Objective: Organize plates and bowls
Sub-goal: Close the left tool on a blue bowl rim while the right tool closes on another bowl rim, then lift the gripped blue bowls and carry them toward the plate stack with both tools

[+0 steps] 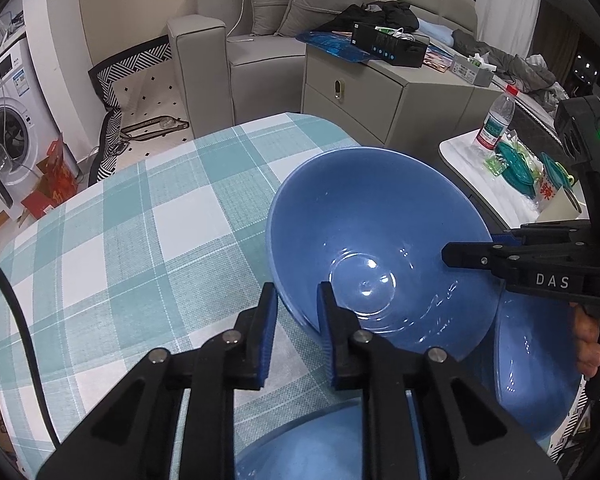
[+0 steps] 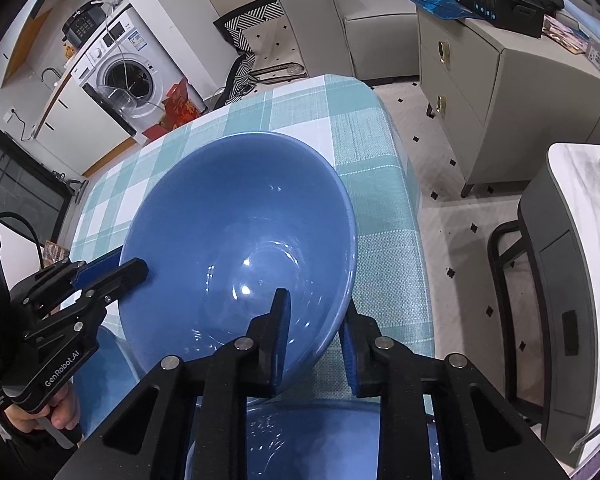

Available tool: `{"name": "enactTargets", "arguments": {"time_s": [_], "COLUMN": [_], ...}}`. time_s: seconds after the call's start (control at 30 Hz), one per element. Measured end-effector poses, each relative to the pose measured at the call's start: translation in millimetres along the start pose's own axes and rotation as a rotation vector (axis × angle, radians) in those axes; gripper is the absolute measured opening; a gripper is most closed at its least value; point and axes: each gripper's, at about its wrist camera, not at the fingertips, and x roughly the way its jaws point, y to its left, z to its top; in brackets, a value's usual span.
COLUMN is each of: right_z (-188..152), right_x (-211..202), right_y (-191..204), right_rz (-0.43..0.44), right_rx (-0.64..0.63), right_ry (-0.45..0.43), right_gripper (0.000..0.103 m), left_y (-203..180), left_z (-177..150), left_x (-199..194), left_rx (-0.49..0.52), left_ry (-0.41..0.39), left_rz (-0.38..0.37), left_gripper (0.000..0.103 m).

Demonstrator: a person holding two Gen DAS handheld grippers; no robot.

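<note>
Teal-and-white checked cloth covers the rounded table (image 1: 140, 240) on which the work is being done, and this table is taken as the landmark. Beyond its far edge a grey upholstered sofa (image 1: 260, 40) and a grey drawer cabinet (image 1: 380, 92) are seen; off its far left corner a white front-loading washing machine (image 2: 128, 76) stands, and to its right a small white side table (image 1: 500, 184) carries a clear plastic water bottle (image 1: 496, 120).

Over the near right part of the table a large glossy blue ceramic bowl (image 1: 376, 248) is held tilted, its hollow turned toward the cameras. It is gripped at two places on its rim: the left gripper (image 1: 298, 312) is closed down on the near-left wall, one pad inside and one outside, and the right gripper (image 2: 316, 332) is likewise closed on the opposite wall. Two further blue bowls lie at the table's near edge, a smaller blue bowl (image 1: 536, 372) beneath the right side and another blue bowl (image 2: 312, 440) directly below the grippers.

The step in hand is judged to be nesting the large bowl with the others. The glaze is likely slippery, so both grips should be kept firm, the bowl levelled before lowering, and its foot centred over the receiving bowl. Release should be made only once the weight is felt to be borne.
</note>
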Motion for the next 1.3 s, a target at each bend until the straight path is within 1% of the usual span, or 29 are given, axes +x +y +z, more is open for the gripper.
{"name": "enactTargets", "arguments": {"time_s": [0.6, 0.7, 0.97, 1.3], "right_z": [-1, 0, -1, -3], "right_x": [-16, -22, -29, -49], "right_y": [-1, 0, 3, 19], "right_rz": [0.006, 0.006, 0.012, 0.01], "right_rx": [0.008, 0.008, -0.004, -0.037], "right_ry": [-0.033, -0.05, -0.062, -0.079], "right_gripper": [0.022, 0.022, 0.022, 0.022], "left_y": [-6, -6, -5, 0], "left_z": [2, 3, 3, 1], "left_x": [-16, -20, -26, -49], "left_rx": [0.016, 0.013, 0.009, 0.0], "left_ry": [-0.027, -0.033, -0.044, -0.072], "left_rz": [0.004, 0.002, 0.004, -0.002], "left_gripper": [0.017, 0.017, 0.017, 0.017]}}
